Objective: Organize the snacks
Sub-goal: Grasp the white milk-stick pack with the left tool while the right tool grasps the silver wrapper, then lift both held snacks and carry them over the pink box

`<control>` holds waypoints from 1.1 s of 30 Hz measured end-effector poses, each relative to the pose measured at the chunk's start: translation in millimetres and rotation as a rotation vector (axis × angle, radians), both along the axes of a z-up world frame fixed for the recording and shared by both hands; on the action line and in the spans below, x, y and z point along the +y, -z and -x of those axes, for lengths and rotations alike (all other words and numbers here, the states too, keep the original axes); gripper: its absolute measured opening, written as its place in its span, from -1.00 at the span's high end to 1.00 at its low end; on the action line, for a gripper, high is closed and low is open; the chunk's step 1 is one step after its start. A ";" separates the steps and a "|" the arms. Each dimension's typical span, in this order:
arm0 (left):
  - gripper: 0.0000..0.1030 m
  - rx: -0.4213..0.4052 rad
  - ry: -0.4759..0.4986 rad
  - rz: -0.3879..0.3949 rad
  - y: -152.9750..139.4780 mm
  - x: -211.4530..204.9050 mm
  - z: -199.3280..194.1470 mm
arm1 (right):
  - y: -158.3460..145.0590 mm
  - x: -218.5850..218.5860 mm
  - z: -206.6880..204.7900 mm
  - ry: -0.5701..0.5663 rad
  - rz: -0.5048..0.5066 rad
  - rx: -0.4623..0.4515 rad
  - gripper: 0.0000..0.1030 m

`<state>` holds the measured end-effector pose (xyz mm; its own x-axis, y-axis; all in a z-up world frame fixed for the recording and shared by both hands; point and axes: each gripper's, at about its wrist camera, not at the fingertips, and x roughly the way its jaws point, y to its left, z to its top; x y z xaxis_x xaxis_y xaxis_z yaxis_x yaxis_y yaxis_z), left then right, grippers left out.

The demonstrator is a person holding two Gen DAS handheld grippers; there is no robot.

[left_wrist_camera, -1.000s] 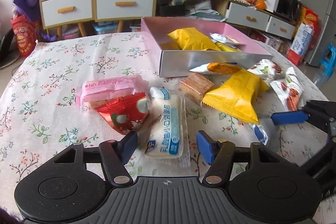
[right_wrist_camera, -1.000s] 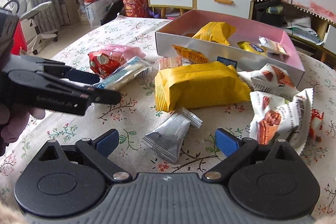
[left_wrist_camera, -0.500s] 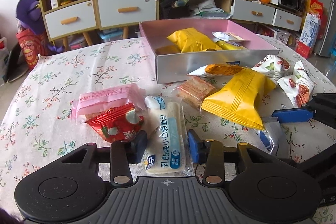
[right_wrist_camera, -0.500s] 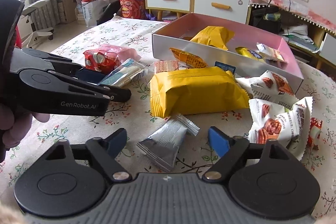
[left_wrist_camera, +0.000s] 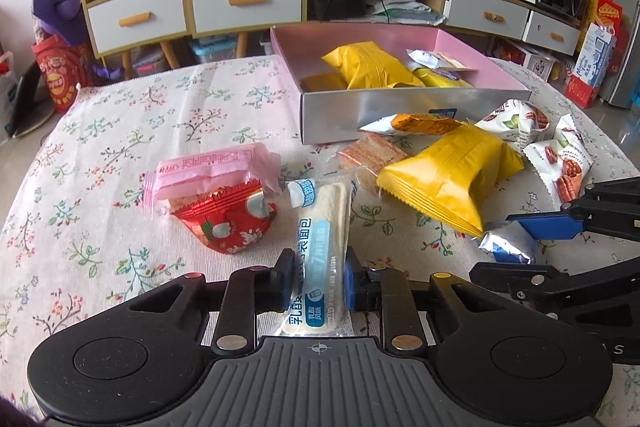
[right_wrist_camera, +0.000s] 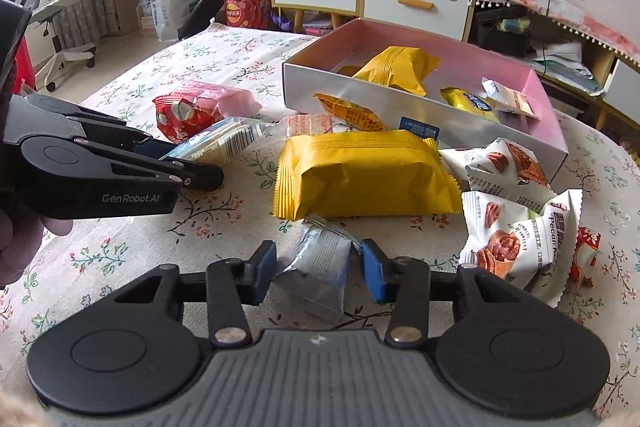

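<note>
My left gripper (left_wrist_camera: 319,283) is closing, its pads pressing both sides of a white and blue bread packet (left_wrist_camera: 322,227) that stands on edge on the floral tablecloth. In the right wrist view my right gripper (right_wrist_camera: 318,269) is closing too, and its blue pads squeeze a small silver packet (right_wrist_camera: 320,263). Just beyond it lies a big yellow packet (right_wrist_camera: 360,175). Behind that stands the pink box (right_wrist_camera: 304,83) with a silver front wall, holding several yellow and white snacks. My left gripper (right_wrist_camera: 188,163) also shows at the left, beside the bread packet (right_wrist_camera: 224,143).
A red packet (left_wrist_camera: 228,223) and a pink packet (left_wrist_camera: 208,167) lie left of the bread packet. A wafer (left_wrist_camera: 372,155) and an orange packet (left_wrist_camera: 416,125) lie against the box. Pecan packets (right_wrist_camera: 516,235) are piled at the right. Cabinets stand behind the table.
Both pairs of jaws have narrowed from wide apart onto their packets. The bread packet now stands squeezed between the left pads, and the silver packet is crumpled between the right pads.
</note>
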<state>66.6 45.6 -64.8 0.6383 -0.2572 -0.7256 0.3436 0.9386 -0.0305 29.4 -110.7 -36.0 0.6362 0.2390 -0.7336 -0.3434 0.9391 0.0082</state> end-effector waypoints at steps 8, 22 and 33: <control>0.65 0.053 -0.006 0.043 -5.5 3.0 3.9 | -4.2 -2.5 -1.9 0.001 -0.019 0.056 0.42; 0.67 0.091 0.000 0.082 -20.1 2.9 12.7 | -20.6 -12.6 -0.7 0.020 -0.055 0.105 0.43; 0.67 0.086 -0.014 0.118 -38.0 5.3 16.8 | -40.4 -26.2 -2.2 0.065 -0.105 0.076 0.43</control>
